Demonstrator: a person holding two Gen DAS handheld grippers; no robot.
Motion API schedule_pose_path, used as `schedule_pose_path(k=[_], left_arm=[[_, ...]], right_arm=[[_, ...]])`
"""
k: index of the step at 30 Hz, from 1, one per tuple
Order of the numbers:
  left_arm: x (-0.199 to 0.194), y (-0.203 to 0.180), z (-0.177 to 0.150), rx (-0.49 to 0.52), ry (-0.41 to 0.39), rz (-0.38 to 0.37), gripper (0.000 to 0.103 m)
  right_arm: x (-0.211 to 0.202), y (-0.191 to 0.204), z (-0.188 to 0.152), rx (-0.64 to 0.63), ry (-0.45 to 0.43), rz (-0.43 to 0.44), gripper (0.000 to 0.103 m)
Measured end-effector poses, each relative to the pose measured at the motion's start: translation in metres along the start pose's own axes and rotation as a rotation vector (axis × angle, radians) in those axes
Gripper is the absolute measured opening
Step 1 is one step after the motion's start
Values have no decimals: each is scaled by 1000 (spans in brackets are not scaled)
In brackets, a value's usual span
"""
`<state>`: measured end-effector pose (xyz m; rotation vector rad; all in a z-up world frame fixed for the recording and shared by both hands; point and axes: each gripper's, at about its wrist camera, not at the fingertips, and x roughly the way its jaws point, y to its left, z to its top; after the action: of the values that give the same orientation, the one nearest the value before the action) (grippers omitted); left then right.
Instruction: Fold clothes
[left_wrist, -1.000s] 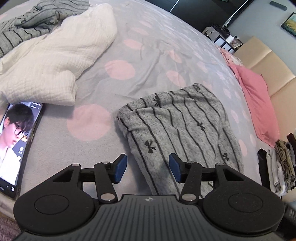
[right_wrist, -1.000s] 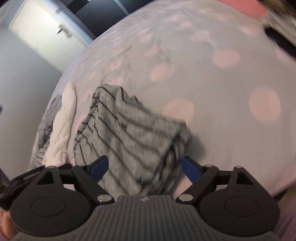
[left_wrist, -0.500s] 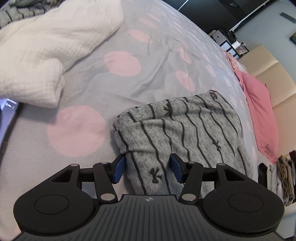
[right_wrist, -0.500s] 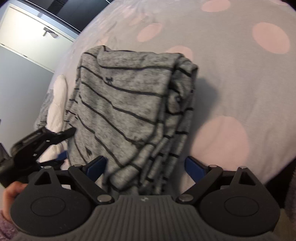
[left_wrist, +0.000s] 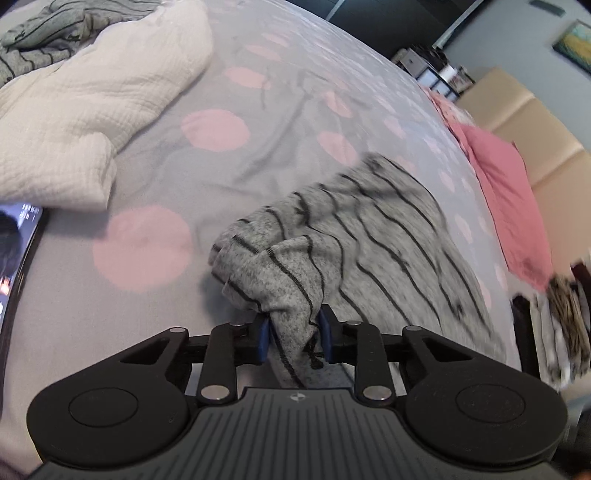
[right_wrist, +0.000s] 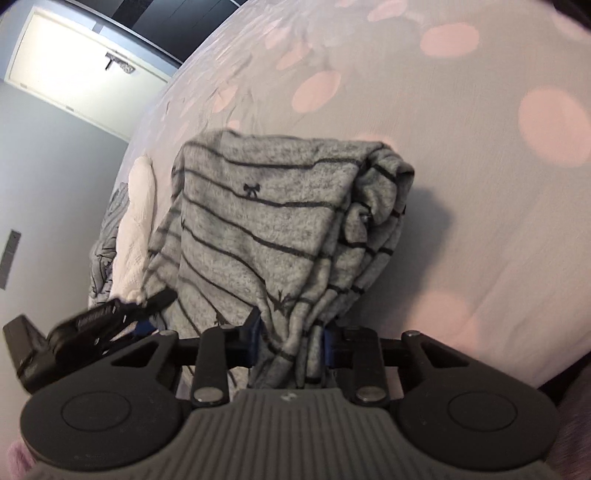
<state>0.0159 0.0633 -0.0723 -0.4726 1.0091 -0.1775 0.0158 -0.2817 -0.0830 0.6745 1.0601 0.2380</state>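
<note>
A grey knit garment with thin black stripes and small bows (left_wrist: 369, 236) lies folded on the bed. My left gripper (left_wrist: 294, 334) is shut on its near edge, and the cloth bunches up between the blue pads. My right gripper (right_wrist: 291, 338) is shut on the same garment (right_wrist: 273, 221) at another near edge. The left gripper also shows in the right wrist view (right_wrist: 122, 314), at the garment's left side.
The bed has a grey sheet with pink dots (left_wrist: 140, 251). A white textured garment (left_wrist: 92, 103) and another grey striped one (left_wrist: 37, 37) lie at the far left. A phone (left_wrist: 14, 266) lies at the left edge. A pink pillow (left_wrist: 506, 192) and stacked clothes (left_wrist: 561, 321) are at the right.
Both grippers have closed on the grey striped garment's near edge. The cloth is now pinched and lifted a little.
</note>
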Motion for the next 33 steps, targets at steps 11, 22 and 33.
schedule_pose_path(k=[11,22,33], left_arm=[[-11,-46,-47,127,119,-38,18],[-19,-42,-42,141,181,5,20],[-40,-31,4,105,32,23,55]], right_arm=[[-34,12,58,-351,93,-180,32],[-29,-22,61,-328,109,-181,47],[-39,-35,62,-206,31,-130,82]])
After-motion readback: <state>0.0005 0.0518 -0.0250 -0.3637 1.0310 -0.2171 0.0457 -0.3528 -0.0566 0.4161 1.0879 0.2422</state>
